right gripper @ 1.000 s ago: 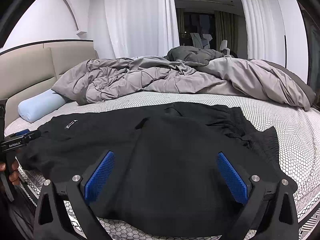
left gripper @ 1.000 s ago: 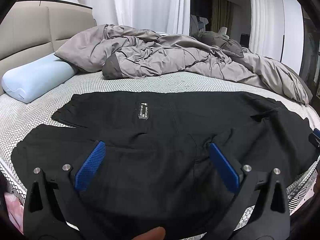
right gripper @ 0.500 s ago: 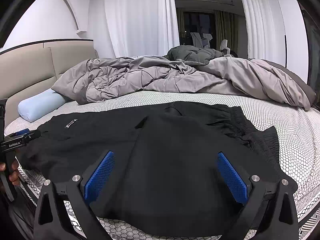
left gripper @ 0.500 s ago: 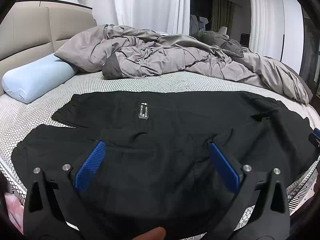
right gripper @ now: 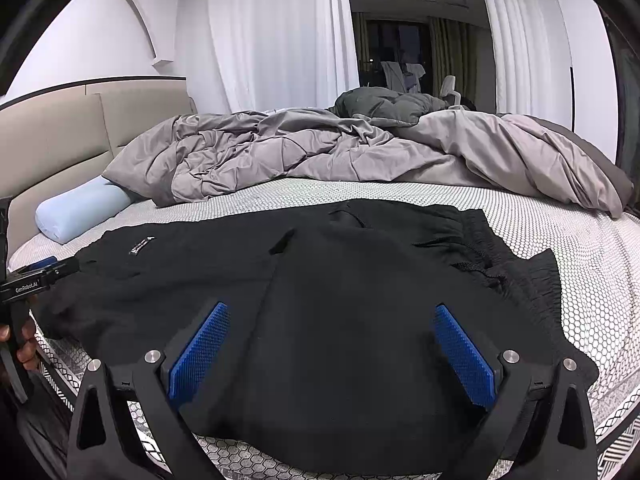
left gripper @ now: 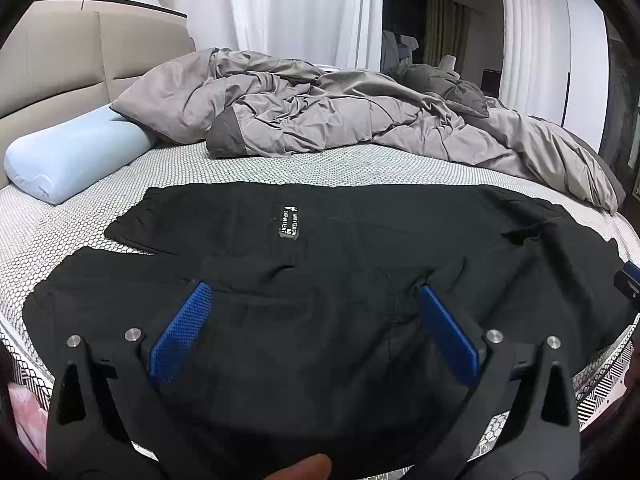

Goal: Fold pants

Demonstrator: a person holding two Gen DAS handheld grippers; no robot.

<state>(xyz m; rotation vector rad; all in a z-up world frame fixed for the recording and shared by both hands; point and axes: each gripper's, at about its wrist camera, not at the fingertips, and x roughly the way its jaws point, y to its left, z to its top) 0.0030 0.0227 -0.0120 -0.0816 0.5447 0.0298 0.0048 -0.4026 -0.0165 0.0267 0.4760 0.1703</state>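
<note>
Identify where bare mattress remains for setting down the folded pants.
Bare mattress runs in a strip between the black pants and the grey duvet, and widens right of the waistband. The far side is crowded by duvet and blue pillow.

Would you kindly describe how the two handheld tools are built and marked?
Both tools, left and right, have black angular frames with triangular cut-outs, silver bolts, and blue studded pads. In the right view, the left tool's side carries white "GenRoboLAI" lettering.
</note>
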